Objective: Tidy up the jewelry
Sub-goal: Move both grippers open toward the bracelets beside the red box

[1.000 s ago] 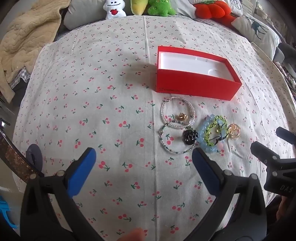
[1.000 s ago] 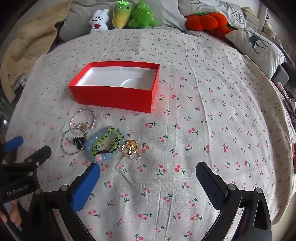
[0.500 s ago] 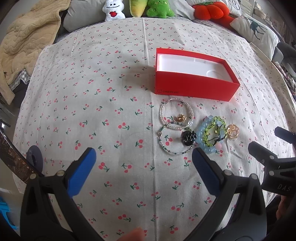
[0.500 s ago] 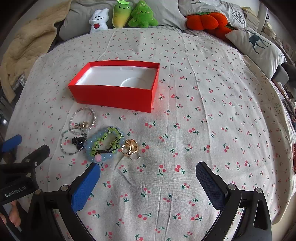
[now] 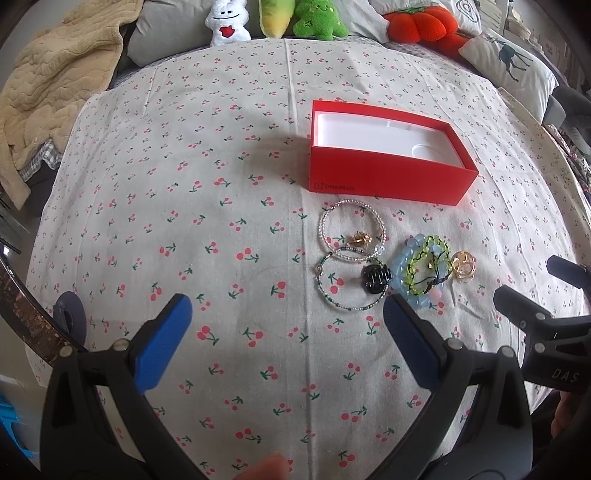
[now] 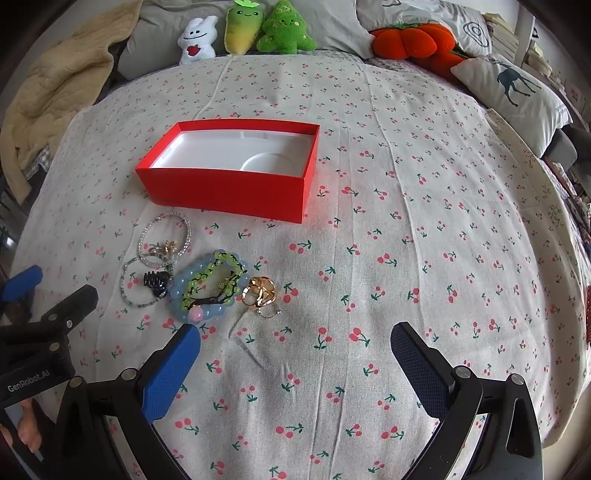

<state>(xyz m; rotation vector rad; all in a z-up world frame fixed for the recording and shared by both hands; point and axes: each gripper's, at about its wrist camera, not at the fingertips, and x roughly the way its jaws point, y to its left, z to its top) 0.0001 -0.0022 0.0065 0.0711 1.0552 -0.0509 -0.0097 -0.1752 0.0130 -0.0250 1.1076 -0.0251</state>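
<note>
An open red box (image 5: 388,177) with a white empty inside stands on the cherry-print cloth; it also shows in the right wrist view (image 6: 225,184). In front of it lie a pearl bracelet (image 5: 351,230), a thin beaded bracelet (image 5: 332,291), a black hair claw (image 5: 376,277), blue and green bead bracelets (image 5: 424,271) and gold rings (image 5: 463,264). The same pile shows in the right wrist view, with the bead bracelets (image 6: 208,288) and gold rings (image 6: 260,291). My left gripper (image 5: 288,321) is open and empty, near the pile. My right gripper (image 6: 295,354) is open and empty, right of the pile.
Plush toys (image 6: 243,31) and pillows (image 6: 511,86) line the far edge. A beige blanket (image 5: 55,85) lies at the far left. The cloth's edge drops off at left and right.
The left gripper has drawn back slightly, so the box and jewelry sit a little lower in its view. The right gripper has barely moved. Both stay open.
</note>
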